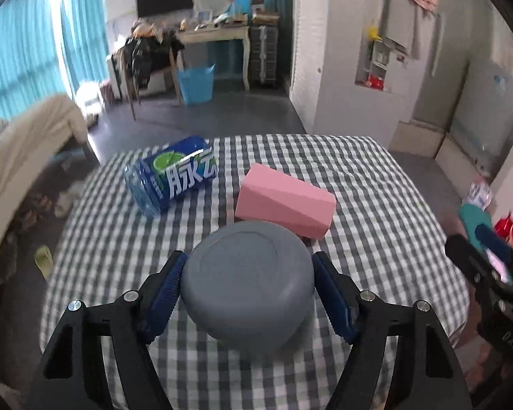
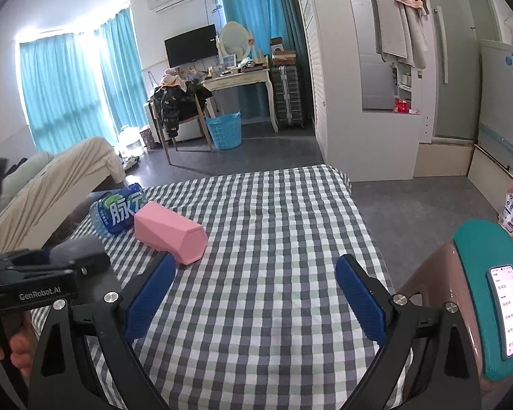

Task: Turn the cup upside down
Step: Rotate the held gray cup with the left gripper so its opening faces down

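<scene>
nearest in the left wrist view, the left claw (image 1: 246, 290) clamped on the grey cup (image 1: 248, 285), blue pads (image 1: 166, 295) pressed against its two sides. cup held with its flat base facing up and toward the camera, rim hidden underneath, so whether touching the checked cloth (image 1: 376, 198) below or lifted off it cannot be told. just behind the cup, a pink faceted cup (image 1: 285, 201) lying on its side on the cloth, near the grey one but contact unclear. further left and back, a blue bottle (image 1: 172, 179) with a green lime on its label, also lying on its side, apart from the pink cup in this view. in the right wrist view, the right claw (image 2: 254, 297) wide apart with nothing between its pads, hovering over bare checked cloth on the tabletop (image 2: 290, 205). at its left edge, the left claw's black body and a bit of the grey cup (image 2: 73, 244) peeking above it. at far right, a phone (image 2: 509, 311) with a lit screen on a teal mount. beyond the tabletop, grey floor, a blue basket (image 2: 224, 131) and a pale desk (image 2: 242, 80).
</scene>
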`<action>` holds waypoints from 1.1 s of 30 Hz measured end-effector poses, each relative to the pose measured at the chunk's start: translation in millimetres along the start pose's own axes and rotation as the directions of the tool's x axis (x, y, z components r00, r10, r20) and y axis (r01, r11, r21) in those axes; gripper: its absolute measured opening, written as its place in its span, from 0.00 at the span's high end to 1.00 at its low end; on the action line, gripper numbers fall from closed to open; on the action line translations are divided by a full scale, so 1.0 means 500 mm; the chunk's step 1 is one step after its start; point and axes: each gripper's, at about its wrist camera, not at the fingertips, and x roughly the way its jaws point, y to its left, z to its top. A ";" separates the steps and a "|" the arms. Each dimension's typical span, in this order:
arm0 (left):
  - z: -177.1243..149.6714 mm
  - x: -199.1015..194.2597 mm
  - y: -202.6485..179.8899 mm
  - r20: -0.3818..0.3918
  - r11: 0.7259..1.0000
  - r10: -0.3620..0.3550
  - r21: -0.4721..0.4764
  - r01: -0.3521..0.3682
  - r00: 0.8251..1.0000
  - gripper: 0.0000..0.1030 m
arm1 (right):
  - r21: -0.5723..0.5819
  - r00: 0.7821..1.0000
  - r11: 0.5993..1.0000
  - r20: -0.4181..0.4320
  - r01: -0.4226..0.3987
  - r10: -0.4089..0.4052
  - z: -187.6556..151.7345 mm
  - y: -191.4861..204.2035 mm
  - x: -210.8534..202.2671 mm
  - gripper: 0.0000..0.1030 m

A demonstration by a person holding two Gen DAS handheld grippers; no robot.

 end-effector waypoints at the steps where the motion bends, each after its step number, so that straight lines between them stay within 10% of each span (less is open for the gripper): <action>1: -0.004 0.002 -0.002 -0.003 1.000 -0.001 0.005 0.001 1.000 0.27 | -0.001 1.000 1.000 -0.003 0.002 -0.002 -0.001 0.003 0.000 0.08; 15: -0.029 -0.014 -0.012 0.162 0.999 -0.032 -0.003 0.033 0.986 0.24 | -0.025 1.000 1.000 -0.008 0.016 -0.016 -0.010 0.017 -0.007 0.08; 33: -0.049 0.065 -0.028 0.101 0.993 -0.108 -0.027 0.111 0.989 0.29 | -0.021 0.999 0.999 -0.032 0.026 -0.027 -0.020 0.012 0.008 0.08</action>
